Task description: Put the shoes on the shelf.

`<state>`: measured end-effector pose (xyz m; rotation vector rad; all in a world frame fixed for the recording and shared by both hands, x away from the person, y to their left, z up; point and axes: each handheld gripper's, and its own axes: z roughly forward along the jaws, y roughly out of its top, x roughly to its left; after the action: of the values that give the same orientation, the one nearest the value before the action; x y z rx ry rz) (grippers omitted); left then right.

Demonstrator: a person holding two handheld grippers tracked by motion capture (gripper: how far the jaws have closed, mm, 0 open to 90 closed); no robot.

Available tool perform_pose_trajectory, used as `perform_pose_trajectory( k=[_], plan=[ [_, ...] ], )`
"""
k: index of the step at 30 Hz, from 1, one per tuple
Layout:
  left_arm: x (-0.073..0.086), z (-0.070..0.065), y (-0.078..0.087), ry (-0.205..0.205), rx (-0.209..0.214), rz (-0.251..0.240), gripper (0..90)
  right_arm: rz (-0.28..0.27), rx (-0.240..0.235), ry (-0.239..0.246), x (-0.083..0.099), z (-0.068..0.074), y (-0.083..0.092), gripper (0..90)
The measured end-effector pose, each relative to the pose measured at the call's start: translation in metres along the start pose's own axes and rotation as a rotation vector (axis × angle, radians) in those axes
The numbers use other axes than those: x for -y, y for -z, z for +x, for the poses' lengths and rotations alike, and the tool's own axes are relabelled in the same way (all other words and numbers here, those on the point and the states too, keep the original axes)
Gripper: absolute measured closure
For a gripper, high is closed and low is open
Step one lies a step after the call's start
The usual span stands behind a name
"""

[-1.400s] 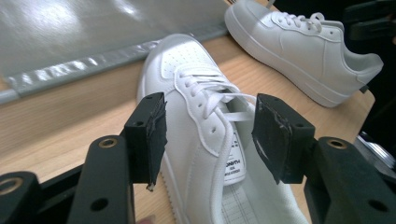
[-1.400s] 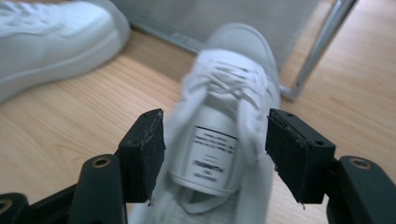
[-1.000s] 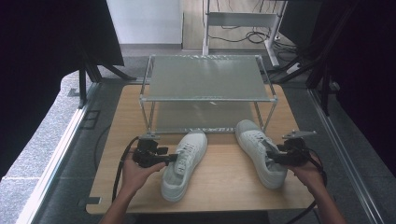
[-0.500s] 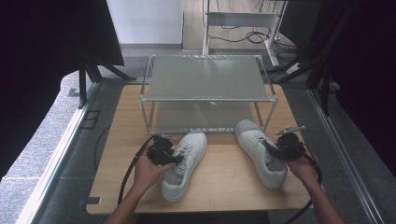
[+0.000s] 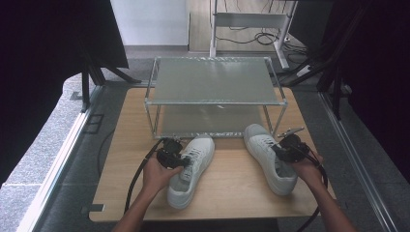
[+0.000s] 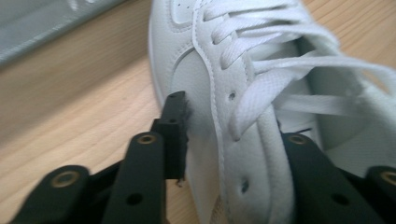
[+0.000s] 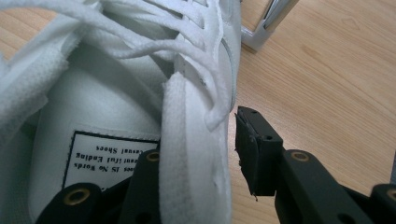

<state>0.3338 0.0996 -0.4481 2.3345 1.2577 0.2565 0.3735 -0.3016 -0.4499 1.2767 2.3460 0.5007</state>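
Note:
Two white lace-up sneakers lie on the wooden table. My left gripper straddles the side wall of the left shoe. In the left gripper view one finger stands just outside the left shoe, the other is inside the opening. My right gripper straddles the right shoe's wall the same way. In the right gripper view a narrow gap shows between the outer finger and the right shoe. Both grippers' jaws have just been closing, with the shoe wall between them.
A two-tier rack with metal posts and frosted shelves stands at the back of the table, its front post close to the right shoe. A person's hands hold the grippers. Black frames and cables flank the table.
Both grippers have slid inward onto the shoes, and their jaws have narrowed around the shoe walls. The shoes themselves have not visibly moved.

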Motion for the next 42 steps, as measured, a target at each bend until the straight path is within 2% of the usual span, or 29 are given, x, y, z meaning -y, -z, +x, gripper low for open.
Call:
perform_pose_trajectory(
  k=[2,4,7,8,9,10,11,12,14,18,20,21,23,24,28,30,31,34,37,38,39,40,42],
  plan=[
    [0.001,-0.004,-0.002,-0.021,-0.050,0.009,73.6,-0.004,-0.003,-0.010,0.001,-0.001,0.000,68.0],
    [0.002,-0.006,-0.002,-0.023,-0.067,0.000,76.6,-0.005,-0.003,-0.012,0.001,-0.001,0.000,67.9],
    [0.004,-0.004,-0.002,-0.003,-0.062,-0.012,80.3,0.004,-0.014,-0.016,0.001,-0.002,-0.001,72.4],
    [0.006,-0.001,-0.002,0.019,-0.053,-0.024,82.4,0.011,-0.017,-0.016,0.000,-0.002,-0.002,75.6],
    [0.006,-0.001,-0.002,0.019,-0.053,-0.024,82.9,0.013,-0.015,-0.017,0.000,-0.002,-0.002,76.9],
    [0.009,0.003,-0.002,0.045,-0.033,-0.049,83.5,0.014,-0.012,-0.019,0.001,-0.003,-0.003,78.5],
    [0.009,0.003,-0.002,0.045,-0.033,-0.049,83.9,0.014,-0.012,-0.019,0.001,-0.003,-0.003,78.5],
    [0.013,0.008,-0.001,0.081,-0.007,-0.075,84.5,0.016,-0.009,-0.030,0.002,-0.004,-0.003,83.1],
    [0.019,0.019,0.000,0.130,0.041,-0.107,84.8,0.017,-0.002,-0.035,0.002,-0.005,-0.003,84.7],
    [0.029,0.038,0.001,0.209,0.132,-0.149,85.3,0.012,-0.023,-0.074,0.004,-0.010,-0.004,86.4],
    [0.035,0.047,0.000,0.241,0.173,-0.174,85.4,0.008,-0.023,-0.076,0.004,-0.010,-0.004,86.5],
    [0.035,0.047,0.000,0.241,0.173,-0.174,85.5,0.008,-0.023,-0.076,0.004,-0.010,-0.004,86.5],
    [0.038,0.051,-0.001,0.261,0.199,-0.187,85.6,-0.002,-0.031,-0.090,0.005,-0.010,-0.003,86.5],
    [0.039,0.053,-0.001,0.271,0.209,-0.193,85.8,-0.016,-0.047,-0.116,0.006,-0.012,-0.003,86.5],
    [0.042,0.057,-0.002,0.296,0.239,-0.209,86.2,-0.029,-0.069,-0.153,0.008,-0.015,-0.003,86.9],
    [0.042,0.056,-0.002,0.291,0.237,-0.211,86.2,-0.030,-0.071,-0.155,0.008,-0.015,-0.003,87.0],
    [0.041,0.056,-0.002,0.290,0.237,-0.211,86.3,-0.038,-0.086,-0.158,0.008,-0.015,-0.002,87.2],
    [0.041,0.057,-0.002,0.296,0.254,-0.213,86.3,-0.054,-0.098,-0.127,0.009,-0.012,0.002,87.2],
    [0.042,0.058,-0.001,0.300,0.268,-0.222,86.3,-0.070,-0.112,-0.128,0.011,-0.010,0.005,87.2],
    [0.043,0.059,0.001,0.306,0.279,-0.236,86.3,-0.078,-0.125,-0.138,0.012,-0.009,0.007,87.3],
    [0.043,0.059,0.003,0.306,0.285,-0.243,86.2,-0.116,-0.169,-0.169,0.016,-0.011,0.012,87.3],
    [0.044,0.060,0.006,0.304,0.310,-0.255,86.1,-0.131,-0.188,-0.184,0.017,-0.011,0.015,87.3],
    [0.045,0.060,0.008,0.309,0.321,-0.267,86.1,-0.142,-0.200,-0.192,0.018,-0.011,0.017,87.2]
  ],
)
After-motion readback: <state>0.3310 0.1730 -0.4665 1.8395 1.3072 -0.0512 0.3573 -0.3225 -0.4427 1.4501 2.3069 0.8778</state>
